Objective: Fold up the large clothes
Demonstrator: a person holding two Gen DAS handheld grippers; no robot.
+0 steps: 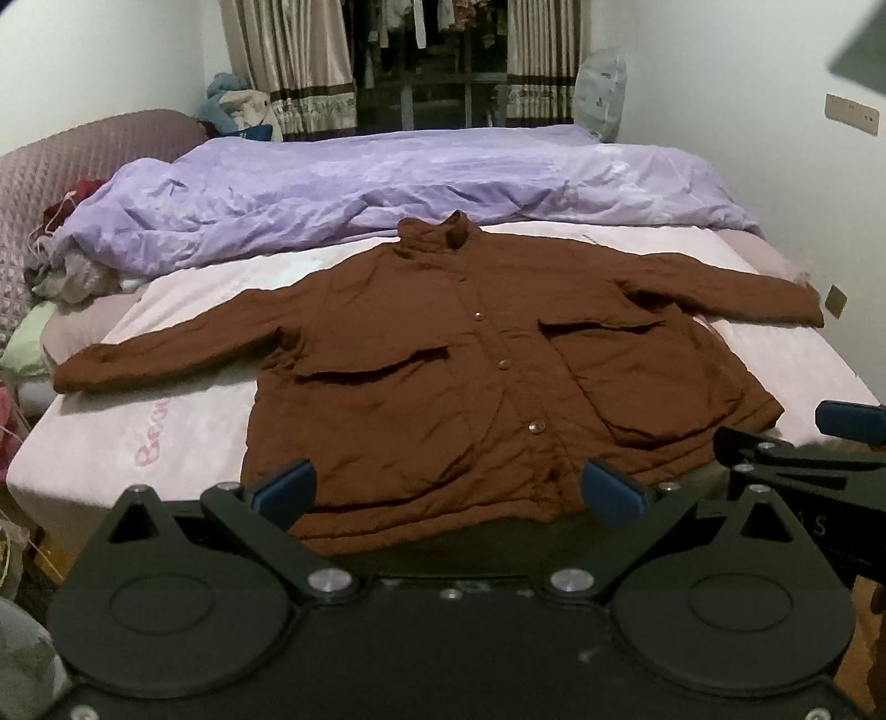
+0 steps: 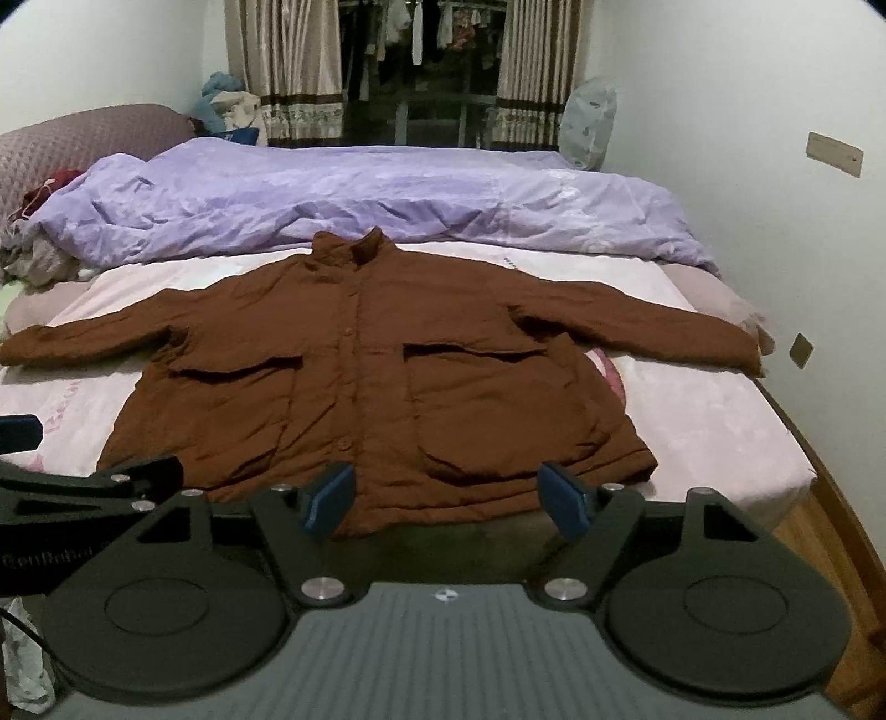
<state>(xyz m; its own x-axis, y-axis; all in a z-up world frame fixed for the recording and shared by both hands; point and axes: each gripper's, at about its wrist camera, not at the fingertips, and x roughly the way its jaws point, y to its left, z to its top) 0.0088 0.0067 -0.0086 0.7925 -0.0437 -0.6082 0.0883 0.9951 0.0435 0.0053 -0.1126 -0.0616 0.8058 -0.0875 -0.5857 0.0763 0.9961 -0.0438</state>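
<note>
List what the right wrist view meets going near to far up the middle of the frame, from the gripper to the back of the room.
Right gripper → brown jacket lying flat on the bed → pink sheet → rumpled lilac duvet → striped curtains around a dark window with hanging clothes.

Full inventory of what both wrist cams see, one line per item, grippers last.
jacket: 1, brown, spread flat front-up on the bed, sleeves out to both sides, buttoned
bed sheet: 1, pale pink, under the jacket
duvet: 1, lilac, bunched across the far half of the bed
headboard: 1, mauve quilted, far left
clothes heap: 1, mixed colours, left edge of the bed
curtains: 2, beige striped, back wall, either side of a dark opening
plastic bag: 1, pale, far right corner
wall plates: 2, beige, right wall
left gripper: 1, black with blue pads, open, near the hem
right gripper: 1, same, open, near the hem
</note>
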